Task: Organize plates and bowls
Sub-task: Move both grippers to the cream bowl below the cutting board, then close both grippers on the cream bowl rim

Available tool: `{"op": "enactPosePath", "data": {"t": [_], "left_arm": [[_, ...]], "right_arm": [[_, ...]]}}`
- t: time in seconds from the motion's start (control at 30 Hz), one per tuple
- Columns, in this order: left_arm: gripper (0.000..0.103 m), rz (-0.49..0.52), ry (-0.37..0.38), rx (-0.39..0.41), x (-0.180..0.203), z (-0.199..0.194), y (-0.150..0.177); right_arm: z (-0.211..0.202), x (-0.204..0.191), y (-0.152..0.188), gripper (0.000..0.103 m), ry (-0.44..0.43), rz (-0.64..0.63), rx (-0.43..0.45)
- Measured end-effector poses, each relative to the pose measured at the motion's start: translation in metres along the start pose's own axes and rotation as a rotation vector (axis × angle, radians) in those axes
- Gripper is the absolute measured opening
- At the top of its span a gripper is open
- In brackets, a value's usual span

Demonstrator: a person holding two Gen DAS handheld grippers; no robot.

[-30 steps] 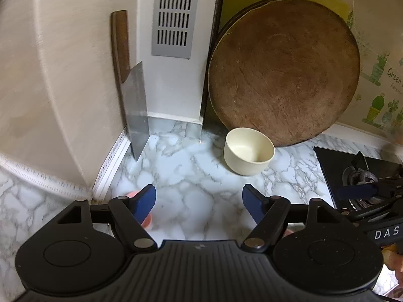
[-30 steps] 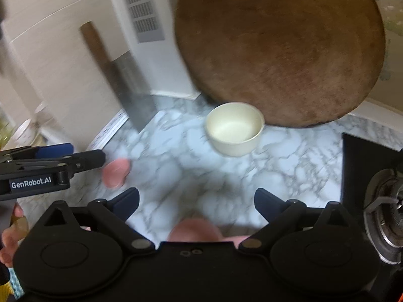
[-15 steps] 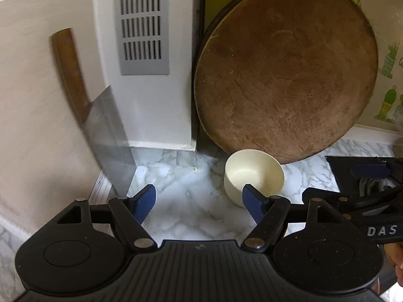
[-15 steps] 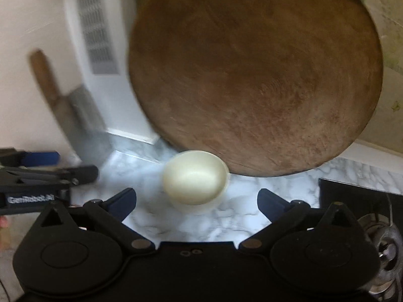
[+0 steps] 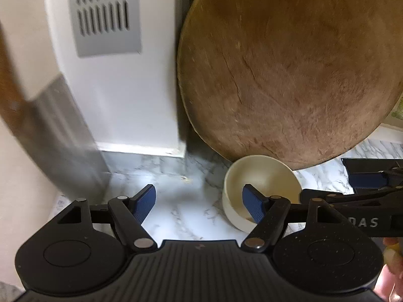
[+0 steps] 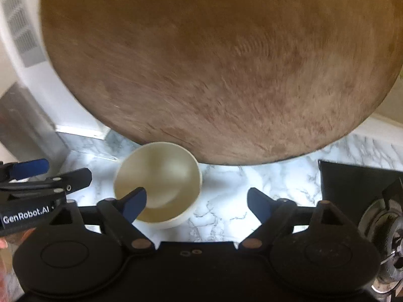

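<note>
A cream bowl stands empty on the marble counter, just in front of a big round wooden board. My left gripper is open and empty; its right finger shows in front of the bowl's left wall. My right gripper is open and empty; its left finger shows over the bowl, and the bowl's right rim lies between the fingers. Each gripper shows at the edge of the other's view.
The round wooden board leans on the back wall. A cleaver leans at the left beside a white cabinet with a grey vent. A black gas hob with a burner lies to the right.
Both grippers have moved forward to the bowl and the board, which now look much larger. The bowl has not moved. Both grippers stayed open.
</note>
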State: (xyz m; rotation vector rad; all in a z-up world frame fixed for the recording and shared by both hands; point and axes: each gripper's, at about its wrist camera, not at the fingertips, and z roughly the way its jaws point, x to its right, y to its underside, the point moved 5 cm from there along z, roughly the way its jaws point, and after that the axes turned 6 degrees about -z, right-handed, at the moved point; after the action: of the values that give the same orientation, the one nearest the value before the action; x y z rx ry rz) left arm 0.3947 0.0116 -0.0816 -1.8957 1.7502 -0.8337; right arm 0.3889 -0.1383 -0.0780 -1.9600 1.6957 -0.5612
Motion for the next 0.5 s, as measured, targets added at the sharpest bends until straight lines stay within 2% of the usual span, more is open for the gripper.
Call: {"op": "enactPosePath", "data": {"t": [0.07, 0.17, 0.23, 0.3, 0.37, 0.5], "left_arm": [[0.075, -0.005, 0.013, -0.021, 0.002, 0.012, 0.000], [0.075, -0.018, 0.026, -0.049, 0.004, 0.027, 0.001], [0.075, -0.023, 0.035, -0.065, 0.004, 0.036, 0.001], [0.074, -0.028, 0.035, -0.079, 0.004, 0.043, 0.001], [0.074, -0.036, 0.033, -0.087, 0.004, 0.050, 0.002], [0.058, -0.030, 0.036, -0.106, 0.006, 0.061, 0.004]], "right_arm": [[0.007, 0.001, 0.000, 0.076, 0.000, 0.011, -0.012], [0.018, 0.004, 0.000, 0.073, -0.002, 0.029, -0.025], [0.024, 0.005, 0.000, 0.067, -0.017, 0.042, -0.038], [0.030, 0.007, 0.001, 0.057, -0.031, 0.063, -0.057], [0.036, 0.006, 0.002, 0.053, -0.039, 0.072, -0.071], [0.040, 0.001, 0.003, 0.043, -0.030, 0.049, -0.075]]}}
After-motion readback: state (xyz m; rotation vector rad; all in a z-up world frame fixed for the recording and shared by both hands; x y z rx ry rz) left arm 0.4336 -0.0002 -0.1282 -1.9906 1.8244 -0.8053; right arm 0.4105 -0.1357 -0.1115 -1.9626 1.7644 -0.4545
